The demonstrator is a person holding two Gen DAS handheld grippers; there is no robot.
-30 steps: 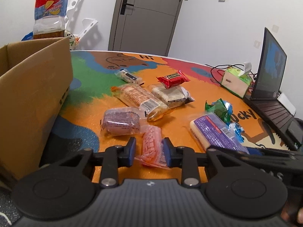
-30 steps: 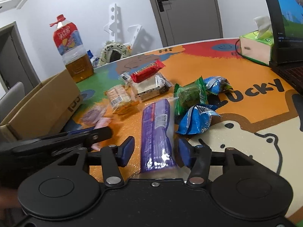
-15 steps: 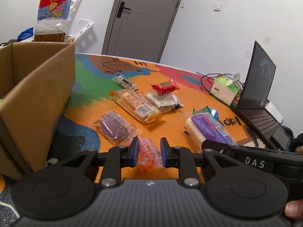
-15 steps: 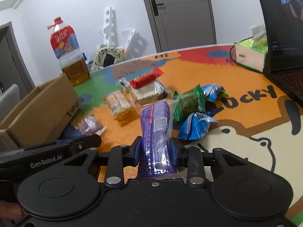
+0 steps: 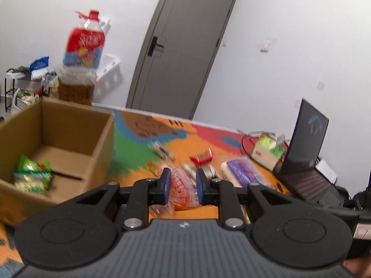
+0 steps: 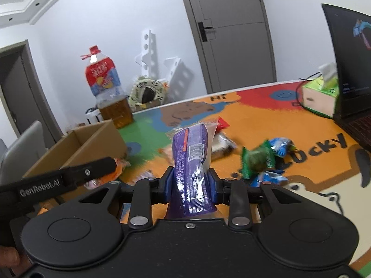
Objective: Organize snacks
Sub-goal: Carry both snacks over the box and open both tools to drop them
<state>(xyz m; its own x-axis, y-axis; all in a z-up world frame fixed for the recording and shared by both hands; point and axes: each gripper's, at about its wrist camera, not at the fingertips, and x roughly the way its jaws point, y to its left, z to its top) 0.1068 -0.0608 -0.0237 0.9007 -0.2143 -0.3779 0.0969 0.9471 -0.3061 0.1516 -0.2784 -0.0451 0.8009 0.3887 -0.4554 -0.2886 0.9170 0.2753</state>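
Blue-padded fingers (image 5: 166,185) of the left gripper (image 5: 182,186) clench a clear orange-red snack packet (image 5: 183,191), lifted above the colourful cartoon-printed desk (image 5: 139,153); the right gripper (image 6: 189,183) likewise clamps a long purple snack packet (image 6: 192,162), held up off the desk. Largest nearby, the open brown cardboard box (image 5: 69,125) sits at the desk's left, with a green snack bag (image 5: 32,176) inside. Right of it a black laptop (image 5: 308,143) stands open, a green tissue box (image 5: 266,150) just beside. Smaller loose snacks lie between: a green wrapped snack (image 6: 257,161) and a blue wrapped snack (image 6: 281,146).
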